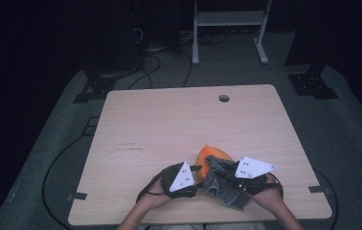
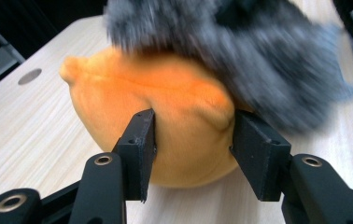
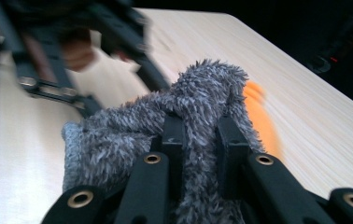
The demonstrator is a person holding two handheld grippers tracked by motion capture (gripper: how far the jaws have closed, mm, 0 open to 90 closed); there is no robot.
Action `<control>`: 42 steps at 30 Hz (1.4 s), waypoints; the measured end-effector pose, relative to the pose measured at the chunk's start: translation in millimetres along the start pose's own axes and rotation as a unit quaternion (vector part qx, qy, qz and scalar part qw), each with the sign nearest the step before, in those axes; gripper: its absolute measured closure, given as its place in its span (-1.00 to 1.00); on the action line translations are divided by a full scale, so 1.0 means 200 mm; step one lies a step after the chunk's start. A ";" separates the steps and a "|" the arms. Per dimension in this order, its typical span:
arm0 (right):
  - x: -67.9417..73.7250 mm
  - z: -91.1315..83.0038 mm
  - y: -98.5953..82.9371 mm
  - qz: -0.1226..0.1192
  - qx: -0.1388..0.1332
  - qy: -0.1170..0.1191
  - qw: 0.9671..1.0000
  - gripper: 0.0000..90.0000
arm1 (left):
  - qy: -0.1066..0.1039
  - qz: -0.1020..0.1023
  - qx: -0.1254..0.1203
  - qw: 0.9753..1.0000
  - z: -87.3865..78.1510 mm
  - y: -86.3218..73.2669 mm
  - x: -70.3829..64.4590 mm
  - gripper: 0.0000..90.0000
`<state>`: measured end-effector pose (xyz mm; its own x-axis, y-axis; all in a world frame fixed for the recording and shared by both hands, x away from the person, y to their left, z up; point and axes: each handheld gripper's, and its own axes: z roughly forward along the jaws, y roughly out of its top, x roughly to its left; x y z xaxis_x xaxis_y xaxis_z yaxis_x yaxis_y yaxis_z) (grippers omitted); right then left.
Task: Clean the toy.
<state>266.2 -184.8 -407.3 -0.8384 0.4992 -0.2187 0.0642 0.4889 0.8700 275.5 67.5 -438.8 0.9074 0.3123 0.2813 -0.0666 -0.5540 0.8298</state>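
Dark room, with a pale wooden square table [image 1: 169,124] as the main landmark. Near its front edge sits a rounded orange plush cushion [image 2: 165,107], a fuzzy grey cloth [image 3: 132,126] draped over it. Left gripper [image 2: 191,149] has its jaws pressed on the cushion's sides; right gripper [image 3: 201,135] is pinching the cloth.

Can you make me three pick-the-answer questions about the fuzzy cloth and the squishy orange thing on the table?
1. Where is the orange plush?
A. on the table
B. on the floor
C. on a shelf

2. What colour is the fuzzy cloth?
A. red
B. grey
C. green

3. What is the right gripper doing?
A. lying open
B. pinching the cloth
C. holding a cup

Answers:
1 A, it rests on the wooden table.
2 B, its fur is grey.
3 B, both jaws press into the fur.
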 end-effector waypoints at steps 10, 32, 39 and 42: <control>0.00 -0.01 -0.05 0.013 0.003 0.014 1.000 0.69 | -0.013 -0.047 -0.031 0.998 -0.02 0.01 0.04 -0.05; -0.08 -0.02 -0.11 0.046 0.019 0.014 0.999 0.69 | 0.016 -0.093 -0.006 0.996 -0.04 -0.06 0.09 -0.16; -0.15 -0.03 -0.09 0.089 0.000 0.013 0.996 0.69 | 0.008 -0.101 0.001 0.995 -0.04 -0.07 0.10 -0.14; -0.14 0.02 -0.09 0.095 0.005 0.040 0.995 0.69 | -0.016 -0.126 -0.010 0.992 -0.06 -0.07 0.12 -0.30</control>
<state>290.3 -204.5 -418.3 -0.8512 0.5246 -0.0135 0.2312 0.3980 0.8878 294.0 92.9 -437.6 0.9094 0.4131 0.0483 0.1557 -0.4458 0.8815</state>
